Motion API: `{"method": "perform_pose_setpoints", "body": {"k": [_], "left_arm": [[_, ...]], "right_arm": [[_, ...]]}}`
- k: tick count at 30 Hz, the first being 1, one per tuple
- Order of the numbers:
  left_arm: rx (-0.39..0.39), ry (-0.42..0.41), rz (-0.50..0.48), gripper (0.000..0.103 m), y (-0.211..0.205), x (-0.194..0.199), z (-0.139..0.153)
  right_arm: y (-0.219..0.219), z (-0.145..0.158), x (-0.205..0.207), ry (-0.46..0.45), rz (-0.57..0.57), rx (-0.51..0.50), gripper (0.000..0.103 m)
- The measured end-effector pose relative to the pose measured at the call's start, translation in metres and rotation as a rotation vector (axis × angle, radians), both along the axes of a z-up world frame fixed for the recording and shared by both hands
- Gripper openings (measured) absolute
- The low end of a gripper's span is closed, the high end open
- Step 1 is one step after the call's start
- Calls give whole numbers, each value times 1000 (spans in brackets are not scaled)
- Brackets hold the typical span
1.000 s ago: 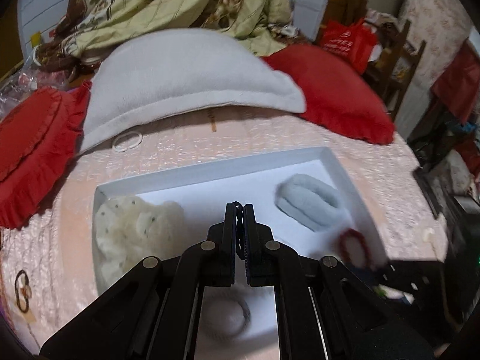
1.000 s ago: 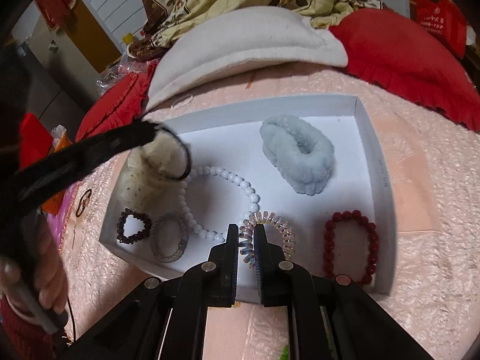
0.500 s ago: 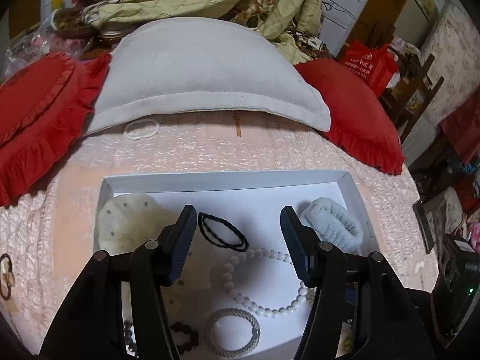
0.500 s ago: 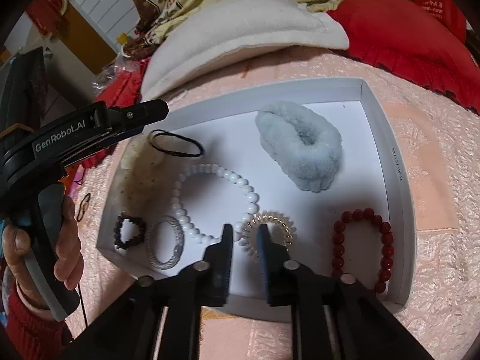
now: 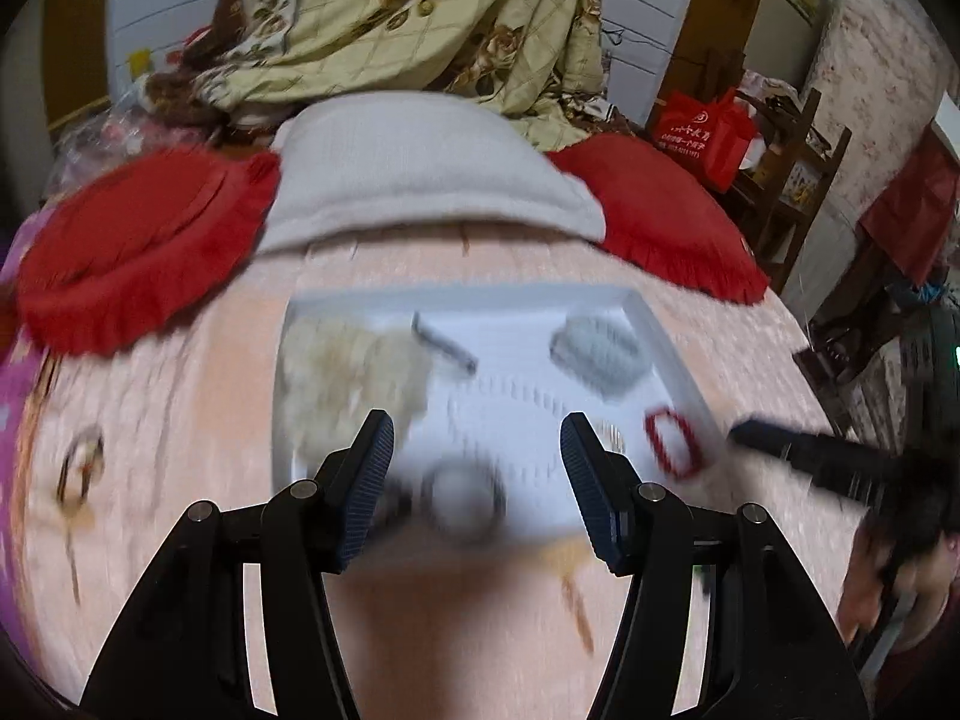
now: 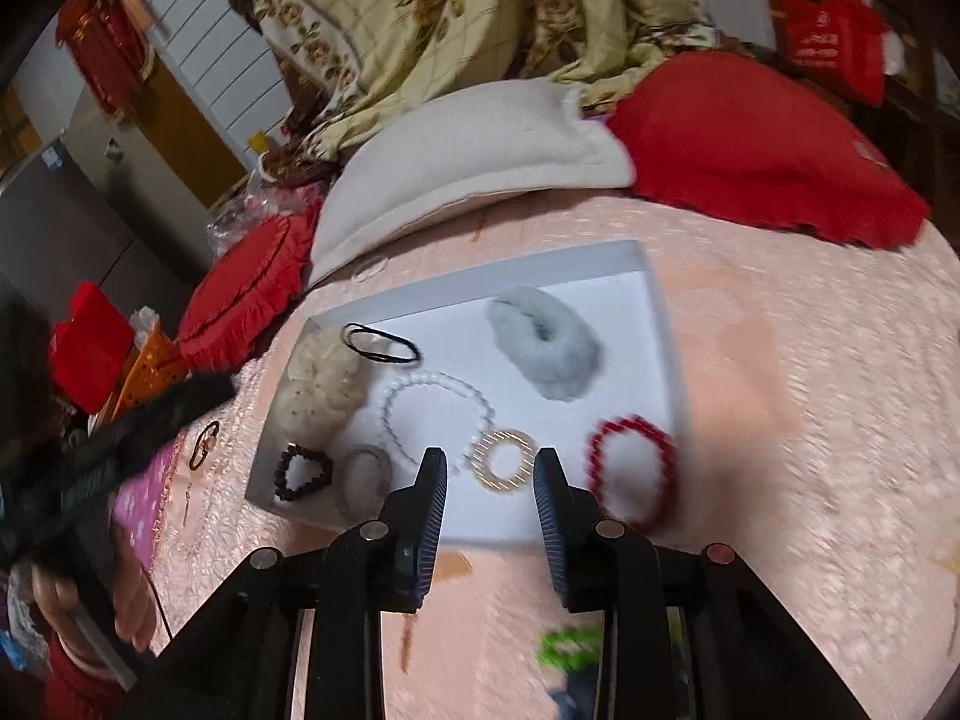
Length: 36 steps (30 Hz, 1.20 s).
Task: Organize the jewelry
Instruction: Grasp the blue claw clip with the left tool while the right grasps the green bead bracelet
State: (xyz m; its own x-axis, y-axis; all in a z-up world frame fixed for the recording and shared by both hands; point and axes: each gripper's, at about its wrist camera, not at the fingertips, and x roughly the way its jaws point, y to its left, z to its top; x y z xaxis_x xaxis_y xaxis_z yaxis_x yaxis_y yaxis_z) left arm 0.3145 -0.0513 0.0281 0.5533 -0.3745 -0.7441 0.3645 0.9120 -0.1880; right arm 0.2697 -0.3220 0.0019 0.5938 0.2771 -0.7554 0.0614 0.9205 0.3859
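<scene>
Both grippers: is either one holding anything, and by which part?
Nothing is held. The left gripper and right gripper both have open, empty jaws.

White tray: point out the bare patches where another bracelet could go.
In the shallow white cardboard tray, bare floor lies between the thin black hair tie and the fluffy pale-blue scrunchie, and along the far wall. The near-left corner is crowded: dark beaded bracelet, grey ring bracelet, white pearl strand.

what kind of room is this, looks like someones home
Most likely a bedroom in a home: the white tray of jewelry sits on a pink bedspread, with a white pillow and red cushions behind it and a floral quilt heaped at the back.
</scene>
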Motion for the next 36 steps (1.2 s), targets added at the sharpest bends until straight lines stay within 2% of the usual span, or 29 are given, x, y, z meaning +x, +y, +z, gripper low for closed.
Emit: {"method": "perform_pose_setpoints", "body": {"k": [5,11,13,18,19,21,23,30,33,36], "left_arm": [[-21,17,63,58,24,-64,-31],[-48,15,39,58,24,-100,-62],[-38,8,44,58,26,-101,-66],[-82,0,97,58,52,-97,-70],[-81,-4,110,58,57,-96,-70],[-78,-17,136,58,67,-94,-70],[-80,-27,159,58,77,-92,-68],[-94,-31,198,58,95,-88,-66],[-97,-20,196,58,97,-88,-68],[-112,-8,169,58,96,-91,-66]], "right_arm": [[-25,-6,-41,7,-52,-22,28],[-32,-30,-79,10,-118,-122,28],[-37,-38,-80,18,-129,-71,28],[-32,-56,-65,47,-123,30,28],[-28,-56,-63,49,-121,25,28],[-15,-54,-57,55,-82,18,28],[7,-53,-52,64,-13,51,28],[115,-51,-52,110,378,214,28],[129,-35,-58,42,379,158,28],[106,-28,-61,8,272,123,28]]}}
